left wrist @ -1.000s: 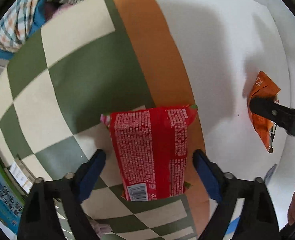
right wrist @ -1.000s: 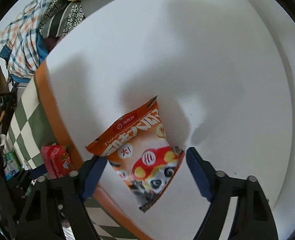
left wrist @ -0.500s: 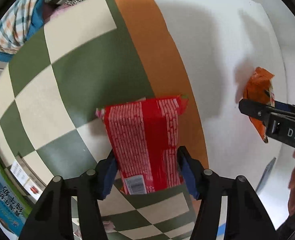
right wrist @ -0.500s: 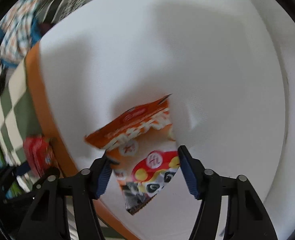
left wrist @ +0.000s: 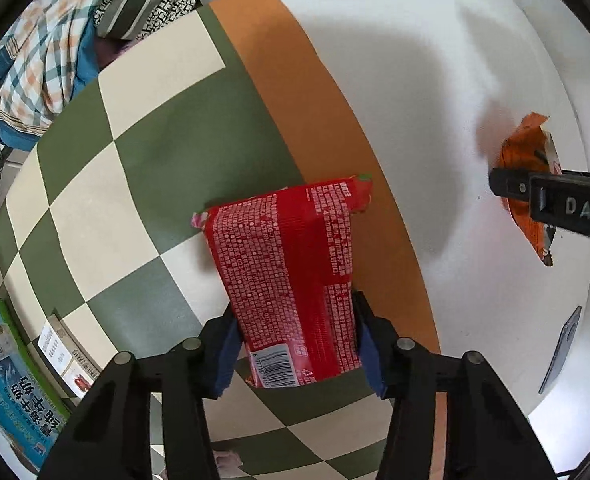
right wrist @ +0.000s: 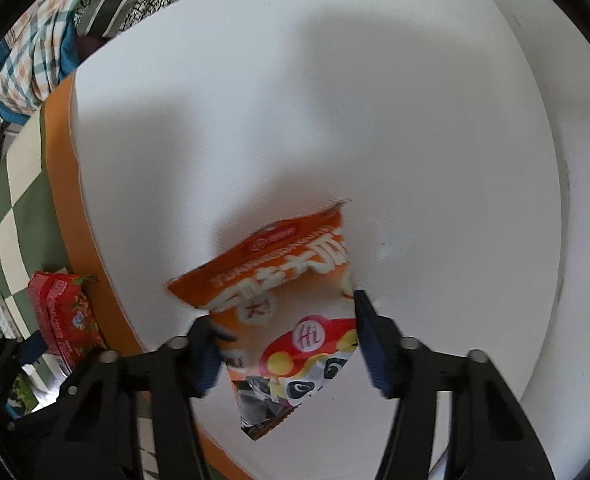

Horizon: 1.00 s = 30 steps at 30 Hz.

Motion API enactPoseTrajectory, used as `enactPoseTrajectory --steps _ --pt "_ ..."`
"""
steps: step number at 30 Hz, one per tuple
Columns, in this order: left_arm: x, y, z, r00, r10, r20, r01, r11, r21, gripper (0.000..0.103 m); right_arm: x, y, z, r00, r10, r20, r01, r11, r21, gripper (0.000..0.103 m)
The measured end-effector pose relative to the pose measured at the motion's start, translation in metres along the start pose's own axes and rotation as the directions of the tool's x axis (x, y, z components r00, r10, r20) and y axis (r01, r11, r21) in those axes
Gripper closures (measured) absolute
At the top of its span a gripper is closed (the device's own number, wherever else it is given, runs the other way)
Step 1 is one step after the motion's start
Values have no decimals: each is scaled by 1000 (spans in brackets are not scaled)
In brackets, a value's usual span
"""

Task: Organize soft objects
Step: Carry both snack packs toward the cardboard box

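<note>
My left gripper is shut on a red snack packet and holds it above the green-and-cream checked cloth beside its orange border. The packet also shows at the left of the right wrist view. My right gripper is shut on an orange snack bag with a cartoon panda, held over the white surface. The orange bag and a right finger show at the right of the left wrist view.
A pile of plaid and patterned clothes lies at the back left. Green and white boxes lie at the lower left edge. A grey flat object lies on the white surface at the right.
Both grippers have closed from open onto their packets and lifted them a little. The orange bag has shifted right in the right wrist view.
</note>
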State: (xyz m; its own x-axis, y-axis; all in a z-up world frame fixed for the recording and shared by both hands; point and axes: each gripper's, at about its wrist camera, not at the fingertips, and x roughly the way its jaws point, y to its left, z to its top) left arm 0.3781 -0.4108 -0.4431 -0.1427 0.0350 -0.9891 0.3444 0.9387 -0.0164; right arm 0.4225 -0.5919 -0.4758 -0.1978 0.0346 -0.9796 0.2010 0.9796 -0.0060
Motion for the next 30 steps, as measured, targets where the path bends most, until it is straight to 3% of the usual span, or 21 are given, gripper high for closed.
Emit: enactPoseTrajectory --steps 4,10,17,26,30 --pt "-7 3 -8 999 17 32 -17 1000 10 59 -7 10 -11 998 -65 19 65 998 5 50" --pt "-60 9 -36 993 -17 118 15 1000 17 59 -32 19 -33 998 -22 58 21 1000 20 52" --pt "-129 25 -98 967 -63 248 62 998 10 59 -84 56 -85 987 54 150 -53 999 -10 52" --pt "-196 100 -210 928 -138 345 158 987 -28 59 -137 130 -213 956 183 227 -166 982 -91 52" --pt "-207 139 -263 923 -150 353 178 983 -47 59 -158 167 -268 939 244 243 -215 966 -140 53"
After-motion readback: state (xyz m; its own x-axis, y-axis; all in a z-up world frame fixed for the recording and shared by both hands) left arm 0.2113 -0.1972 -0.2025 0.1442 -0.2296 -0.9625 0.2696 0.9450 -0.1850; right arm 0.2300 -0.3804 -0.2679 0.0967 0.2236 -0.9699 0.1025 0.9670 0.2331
